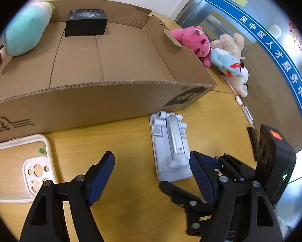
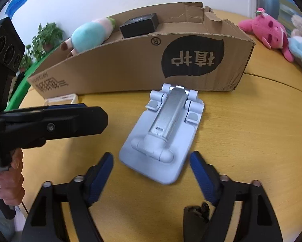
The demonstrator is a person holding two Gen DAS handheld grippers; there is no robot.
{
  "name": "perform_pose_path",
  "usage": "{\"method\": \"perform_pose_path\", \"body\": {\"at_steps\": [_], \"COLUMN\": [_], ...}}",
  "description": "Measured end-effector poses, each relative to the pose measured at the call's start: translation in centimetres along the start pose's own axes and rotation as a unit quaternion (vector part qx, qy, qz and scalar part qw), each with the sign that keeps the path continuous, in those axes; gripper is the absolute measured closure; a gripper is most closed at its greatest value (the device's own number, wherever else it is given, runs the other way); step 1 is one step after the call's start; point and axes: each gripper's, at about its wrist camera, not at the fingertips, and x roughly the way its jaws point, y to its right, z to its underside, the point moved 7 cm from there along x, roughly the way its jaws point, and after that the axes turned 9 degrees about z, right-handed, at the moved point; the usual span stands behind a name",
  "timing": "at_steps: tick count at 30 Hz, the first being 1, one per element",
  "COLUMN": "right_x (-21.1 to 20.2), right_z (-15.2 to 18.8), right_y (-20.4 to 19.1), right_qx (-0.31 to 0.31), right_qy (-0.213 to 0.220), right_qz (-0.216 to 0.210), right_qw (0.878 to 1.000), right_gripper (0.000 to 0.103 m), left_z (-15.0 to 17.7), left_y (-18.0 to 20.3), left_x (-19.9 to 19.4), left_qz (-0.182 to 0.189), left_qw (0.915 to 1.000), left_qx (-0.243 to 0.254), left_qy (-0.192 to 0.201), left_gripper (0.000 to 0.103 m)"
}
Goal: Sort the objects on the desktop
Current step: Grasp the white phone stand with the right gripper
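A folded light-blue phone stand (image 2: pixel 163 133) lies flat on the yellow table in front of the cardboard box (image 2: pixel 130 68); it also shows in the left wrist view (image 1: pixel 171 147). My right gripper (image 2: pixel 151 167) is open, its fingers just short of the stand's near end, one on each side. My left gripper (image 1: pixel 152 167) is open and empty over bare table left of the stand. The box (image 1: pixel 102 92) holds a black carton (image 1: pixel 86 23) and a teal plush (image 1: pixel 25 32). A white phone case (image 1: pixel 23 165) lies at the left.
A pink plush (image 1: pixel 193 40), a blue plush (image 1: pixel 227 62) and cream plush toys (image 1: pixel 231 44) lie at the table's far right. The left gripper (image 2: pixel 56 121) crosses the right wrist view at left. A white cable (image 1: pixel 238 100) runs along the right edge.
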Motion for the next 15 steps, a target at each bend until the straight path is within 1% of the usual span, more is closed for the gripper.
{"method": "perform_pose_path", "body": {"at_steps": [1,2,3,4,6,11,12,15], "right_x": [0.2,0.4,0.7,0.8,0.5,0.0,-0.3,-0.8], "right_z": [-0.2,-0.4,-0.4,-0.4,-0.3,0.4,0.7,1.5], "right_y": [-0.2,-0.4,-0.7,-0.9,-0.6,-0.4,-0.6,-1.3], "right_qx": [-0.001,-0.006,-0.021,-0.027,-0.022,-0.027,-0.024,-0.029], "right_qy": [0.004,0.008,0.014,0.017,0.025,0.031,0.032,0.034], "right_qz": [0.004,0.014,0.035,0.040,0.028,0.009,-0.008,-0.031], "right_qw": [1.000,1.000,0.999,0.999,0.999,0.999,0.999,0.999], "right_gripper": [0.020,0.019,0.019,0.019,0.024,0.030,0.031,0.033], "left_z": [-0.1,-0.2,-0.3,-0.2,-0.2,0.3,0.4,0.9], "left_y": [0.0,-0.1,-0.2,-0.1,-0.1,0.1,0.2,0.6], "left_x": [0.0,-0.1,0.0,0.1,0.5,2.4,2.9,4.0], "left_qz": [0.002,0.002,0.000,-0.001,-0.001,0.015,0.019,0.029], "left_qw": [1.0000,1.0000,1.0000,1.0000,0.9998,0.9986,0.9982,0.9969], "left_qx": [-0.001,-0.001,0.000,0.001,0.006,0.004,0.004,0.001], "left_qy": [-0.001,-0.002,-0.003,-0.009,-0.019,-0.051,-0.056,-0.073], "left_gripper": [0.026,0.026,0.026,0.026,0.026,0.026,0.026,0.028]}}
